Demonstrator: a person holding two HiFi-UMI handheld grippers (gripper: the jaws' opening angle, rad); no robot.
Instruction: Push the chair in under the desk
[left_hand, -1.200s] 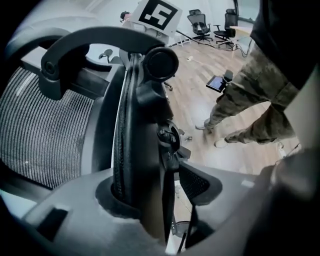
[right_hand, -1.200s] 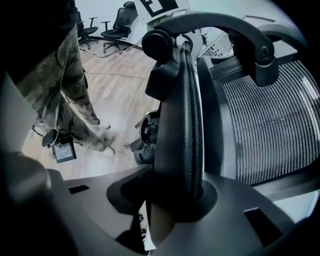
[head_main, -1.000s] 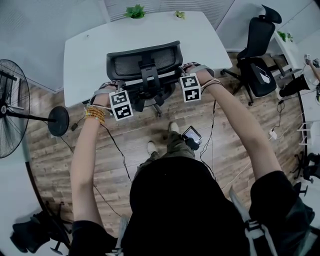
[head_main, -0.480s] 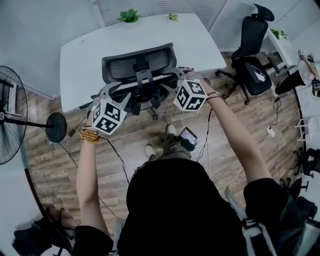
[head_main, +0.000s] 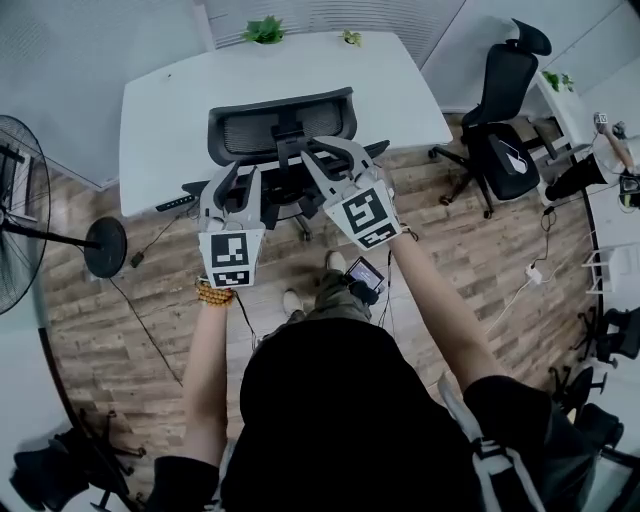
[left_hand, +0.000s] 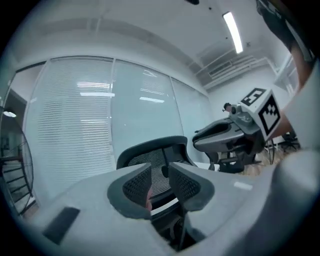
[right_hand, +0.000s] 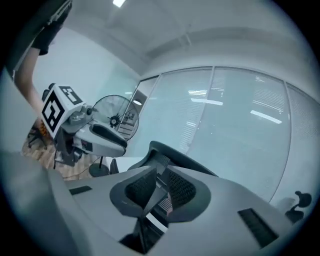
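Right, the chair (head_main: 283, 125) sits tucked in at the white desk (head_main: 170, 110). Its seat is under the top and its mesh backrest stands upright at the desk's near edge. The base and wheels are only partly visible below that edge, on the wooden floor (head_main: 480, 250).

Both claws are held up in front of the person, side by side, pointing toward the backrest. The left gripper (head_main: 237, 185) has its marker cube facing the head camera. Its 2 jaws have just been closing and now stand with a narrow gap between the pads. Its own view shows nothing in that gap, only the backrest beyond it, clear of the pads.

Over to the right gripper (head_main: 335, 160), angled a little inward toward its partner. It's the same story there: the jaws have just been closing, a slim gap is left, and nothing is pinched. The chair's back and spine show through the gap from behind, not touching. So neither claw has hold of the chair.

Around the edges, a standing fan (head_main: 25, 210) is off to the left. A second black chair (head_main: 505, 110) stands well apart on the right, and 2 small plants (head_main: 265, 28) sit at the desk's far edge.
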